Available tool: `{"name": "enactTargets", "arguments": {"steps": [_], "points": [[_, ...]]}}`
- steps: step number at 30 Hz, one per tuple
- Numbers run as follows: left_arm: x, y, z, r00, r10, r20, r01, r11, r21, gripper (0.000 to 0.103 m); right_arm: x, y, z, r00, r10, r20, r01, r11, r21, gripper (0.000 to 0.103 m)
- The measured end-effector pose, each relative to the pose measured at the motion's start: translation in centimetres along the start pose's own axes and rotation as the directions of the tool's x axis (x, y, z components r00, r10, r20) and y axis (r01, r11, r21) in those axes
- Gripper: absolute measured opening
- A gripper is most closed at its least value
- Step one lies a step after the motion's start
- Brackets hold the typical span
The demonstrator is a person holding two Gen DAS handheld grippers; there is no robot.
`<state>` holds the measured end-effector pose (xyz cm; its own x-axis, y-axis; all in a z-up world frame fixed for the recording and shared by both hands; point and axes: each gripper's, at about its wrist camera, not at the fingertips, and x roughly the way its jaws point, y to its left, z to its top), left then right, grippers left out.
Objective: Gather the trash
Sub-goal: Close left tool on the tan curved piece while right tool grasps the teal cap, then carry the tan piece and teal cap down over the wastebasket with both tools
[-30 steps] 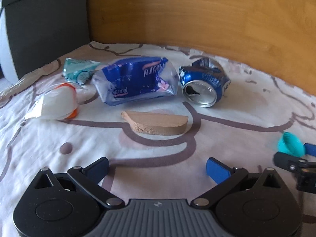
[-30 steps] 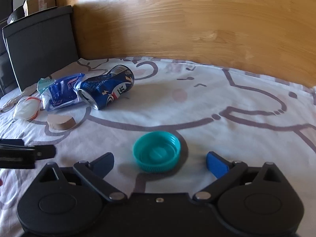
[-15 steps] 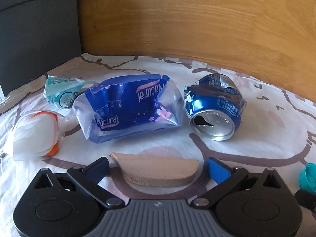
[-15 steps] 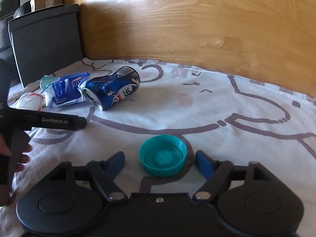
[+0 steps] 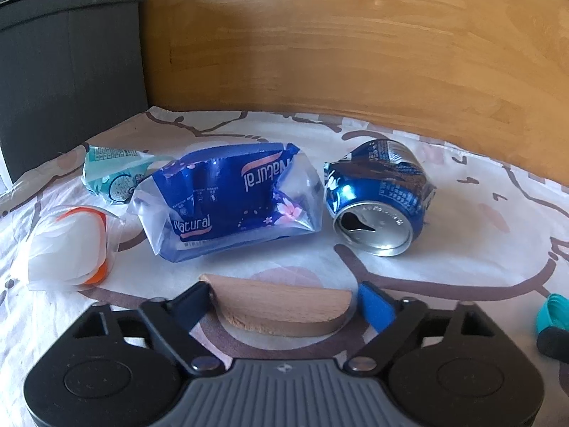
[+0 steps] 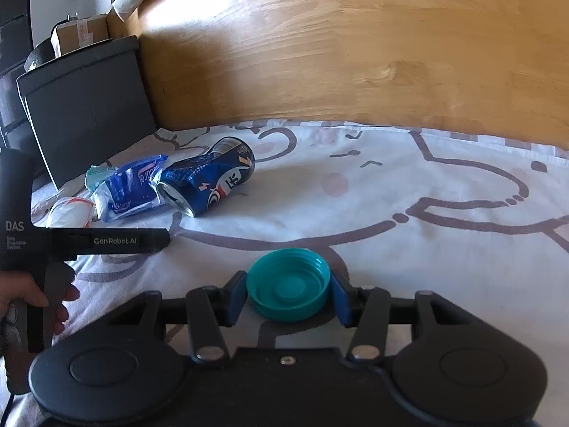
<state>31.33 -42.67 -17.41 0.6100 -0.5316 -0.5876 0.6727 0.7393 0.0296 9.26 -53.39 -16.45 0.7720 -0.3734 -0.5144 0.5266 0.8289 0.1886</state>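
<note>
Left wrist view: the left gripper (image 5: 282,306) sits low over a white cloth (image 5: 462,249) printed with brown lines. Its jaws are closing around a flat wooden piece (image 5: 284,307) lying on the cloth; the left pad meets the piece's pointed end, while the right pad stands just beside the rounded end, whether touching I cannot tell. Beyond the piece lie a crumpled blue "Natural" wrapper (image 5: 227,199), a dented blue can (image 5: 378,199) on its side with its opened top facing the camera, a teal wrapper (image 5: 113,174) and a white and orange packet (image 5: 69,249). A dark bin (image 5: 71,71) stands at the left against a wooden board (image 5: 355,53).

Right wrist view: the right gripper (image 6: 288,293) has its jaws closing on a teal bottle cap (image 6: 288,284) that rests open side up on the cloth; both blue pads lie against its rim. At the left a hand (image 6: 32,299) holds the handle of the other gripper. The can, the blue wrapper and the white packet lie well apart from the cap, near the bin.
</note>
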Motion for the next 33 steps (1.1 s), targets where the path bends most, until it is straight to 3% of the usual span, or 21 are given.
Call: {"name": "enactTargets", "arguments": {"steps": [3,17,33], "points": [[-0.4,0.0,-0.2,1.0,-0.005,0.003,0.005,1.0,-0.009,0.081,-0.1,-0.1,-0.1,1.0,0.006,0.001,-0.006,1.0,0.008,0.051],[-3.7,-0.5,-2.1,1.0,-0.023,-0.013,0.023,0.999,-0.025,0.08,-0.1,0.3,-0.2,1.0,-0.017,0.002,0.017,1.0,-0.019,0.05],[-11.3,0.4,-4.5,0.999,-0.035,-0.01,0.034,0.997,-0.073,0.08,-3.8,2.1,-1.0,0.999,-0.025,-0.024,0.024,0.999,-0.041,0.05]]}}
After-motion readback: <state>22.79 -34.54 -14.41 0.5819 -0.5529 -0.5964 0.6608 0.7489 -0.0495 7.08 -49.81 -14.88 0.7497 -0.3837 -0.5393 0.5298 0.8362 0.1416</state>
